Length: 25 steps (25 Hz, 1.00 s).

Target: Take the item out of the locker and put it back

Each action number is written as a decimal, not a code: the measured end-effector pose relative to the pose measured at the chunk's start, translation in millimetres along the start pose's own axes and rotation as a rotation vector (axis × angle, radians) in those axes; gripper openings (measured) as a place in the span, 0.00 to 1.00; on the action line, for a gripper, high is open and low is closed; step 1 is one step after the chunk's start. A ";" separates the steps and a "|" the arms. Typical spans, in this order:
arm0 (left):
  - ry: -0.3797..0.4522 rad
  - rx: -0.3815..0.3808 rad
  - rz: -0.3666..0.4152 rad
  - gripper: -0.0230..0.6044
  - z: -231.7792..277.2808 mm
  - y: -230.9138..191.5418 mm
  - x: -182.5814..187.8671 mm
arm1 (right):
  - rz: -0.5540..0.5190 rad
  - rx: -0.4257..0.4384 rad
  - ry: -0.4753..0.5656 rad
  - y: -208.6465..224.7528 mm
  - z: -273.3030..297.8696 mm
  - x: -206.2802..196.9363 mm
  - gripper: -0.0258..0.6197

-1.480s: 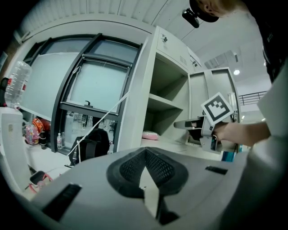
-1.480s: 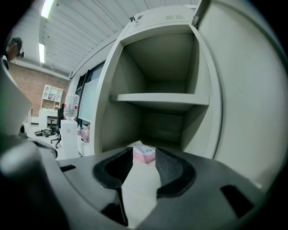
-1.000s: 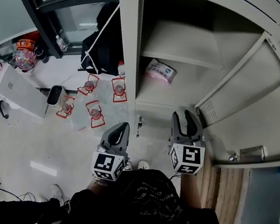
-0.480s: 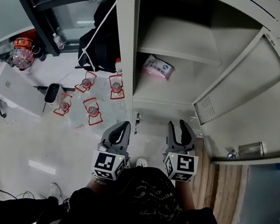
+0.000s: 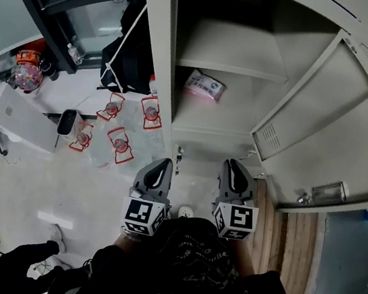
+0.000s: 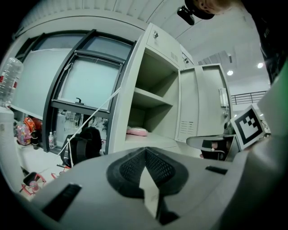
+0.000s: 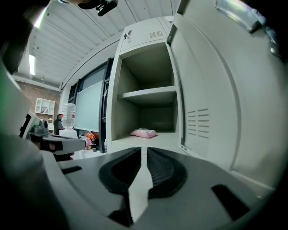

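A pink packet (image 5: 203, 85) lies on the lower shelf of the open grey locker (image 5: 230, 112), well inside on the left. It also shows in the left gripper view as the packet (image 6: 136, 130) and in the right gripper view as the packet (image 7: 144, 133). Both grippers hang in front of the locker, short of its sill. My left gripper (image 5: 160, 171) is shut and empty, its tips meeting in its own view (image 6: 145, 150). My right gripper (image 5: 236, 173) has just been closing; a thin gap remains between its jaws (image 7: 144, 153) and nothing is in it.
The locker door (image 5: 326, 109) stands swung open at the right, close to my right gripper. Left of the locker are a black backpack (image 5: 131, 53), shrink-wrapped bottle packs (image 5: 114, 132) on the floor and a white box (image 5: 17, 118). An upper shelf (image 5: 232, 54) sits above the packet.
My right gripper has drawn back from the locker towards the person, and its jaws have gone from wide open to nearly together. The left gripper has stayed put.
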<state>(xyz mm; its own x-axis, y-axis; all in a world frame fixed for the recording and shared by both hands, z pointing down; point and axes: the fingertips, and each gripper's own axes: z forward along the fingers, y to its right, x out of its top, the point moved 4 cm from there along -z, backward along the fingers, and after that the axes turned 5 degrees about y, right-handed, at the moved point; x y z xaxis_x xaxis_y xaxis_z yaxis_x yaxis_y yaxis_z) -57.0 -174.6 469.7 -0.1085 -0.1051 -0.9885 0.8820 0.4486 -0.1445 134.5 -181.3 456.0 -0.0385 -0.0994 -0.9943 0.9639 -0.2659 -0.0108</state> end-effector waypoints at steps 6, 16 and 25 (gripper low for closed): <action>0.004 -0.005 0.000 0.05 2.6 2.9 1.3 | 0.002 0.000 -0.005 1.1 -1.3 -0.7 0.05; -0.001 0.000 0.005 0.05 3.9 2.2 -0.1 | -0.021 -0.017 -0.004 3.0 2.5 1.7 0.04; 0.000 0.010 0.010 0.05 5.5 -0.9 2.7 | -0.056 0.008 -0.009 -1.7 9.0 3.4 0.04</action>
<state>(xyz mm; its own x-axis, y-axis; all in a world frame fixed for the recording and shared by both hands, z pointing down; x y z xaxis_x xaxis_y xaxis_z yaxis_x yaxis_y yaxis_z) -55.5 -180.1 467.4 -0.0996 -0.1011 -0.9899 0.8875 0.4409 -0.1343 130.4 -189.8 453.6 -0.0949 -0.0926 -0.9912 0.9581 -0.2787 -0.0657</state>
